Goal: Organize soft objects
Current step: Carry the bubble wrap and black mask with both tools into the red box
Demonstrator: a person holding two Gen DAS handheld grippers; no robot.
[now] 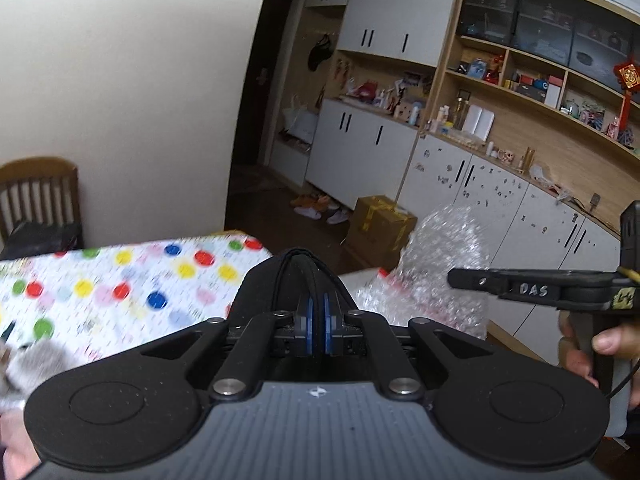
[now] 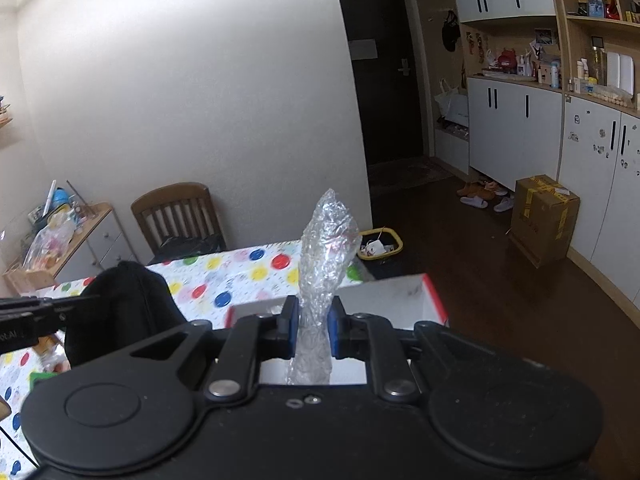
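Note:
My left gripper is shut on a black soft pouch, held above the polka-dot tablecloth. The pouch also shows in the right wrist view, with the left gripper at its left. My right gripper is shut on a crumpled piece of bubble wrap that stands up between the blue pads, above a white box with a red rim. In the left wrist view the bubble wrap sits at the tip of the right gripper.
A grey furry object lies at the table's left edge. A wooden chair stands behind the table. A yellow basket and a cardboard box sit on the dark floor. White cabinets line the right wall.

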